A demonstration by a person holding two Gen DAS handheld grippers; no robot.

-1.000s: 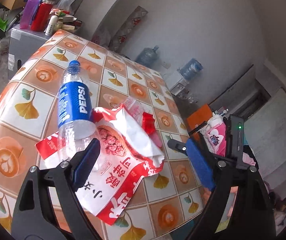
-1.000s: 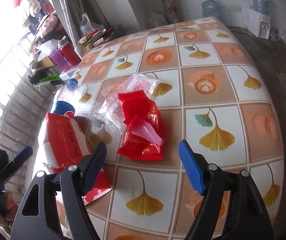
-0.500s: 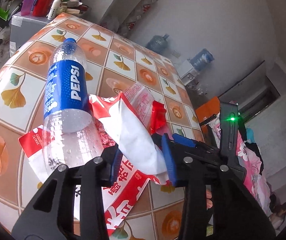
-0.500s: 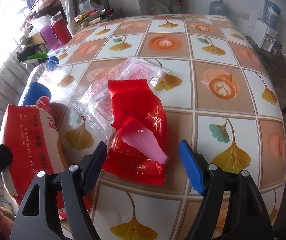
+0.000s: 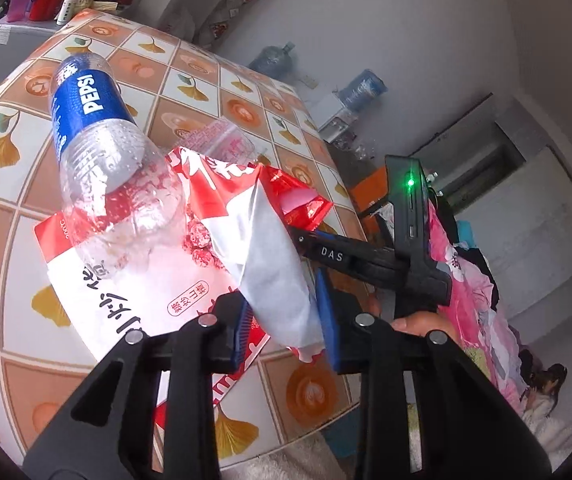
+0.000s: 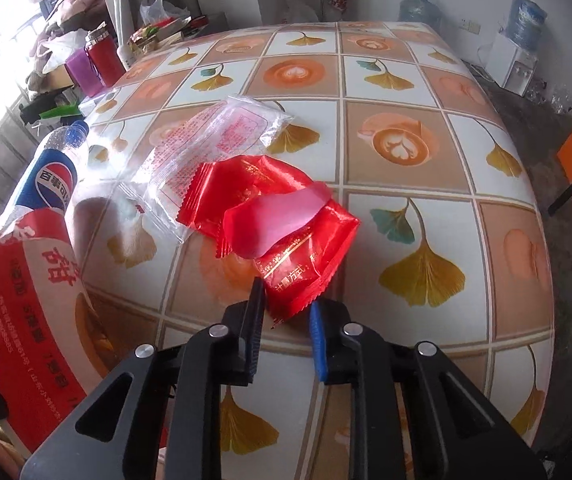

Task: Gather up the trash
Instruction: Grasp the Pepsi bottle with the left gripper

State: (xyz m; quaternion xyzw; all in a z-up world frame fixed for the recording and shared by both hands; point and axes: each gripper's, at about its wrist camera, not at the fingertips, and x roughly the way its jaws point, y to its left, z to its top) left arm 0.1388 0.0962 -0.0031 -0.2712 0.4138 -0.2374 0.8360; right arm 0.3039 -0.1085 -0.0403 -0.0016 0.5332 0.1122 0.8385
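Left tongs (image 5: pixel 284 326) grip the white-and-red bag (image 5: pixel 270 264); right tongs (image 6: pixel 286 326), jaws just closing, pinch the red wrapper's (image 6: pixel 286 236) near corner (wrapper extends ahead).

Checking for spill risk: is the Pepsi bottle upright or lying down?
Lying down: the Pepsi bottle rests on its side, base on the red-and-white bag, blue cap end toward the table's far edge.

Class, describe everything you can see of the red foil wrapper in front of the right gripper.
The red foil wrapper is a shiny, crinkled packet with zigzag-cut ends and gold print, torn open so a pinkish flap curls up. It lies on the tiled tablecloth, its far end overlapping a clear wrapper. The right gripper has just been closing; its near corner sits between the blue pads, seemingly pinched.
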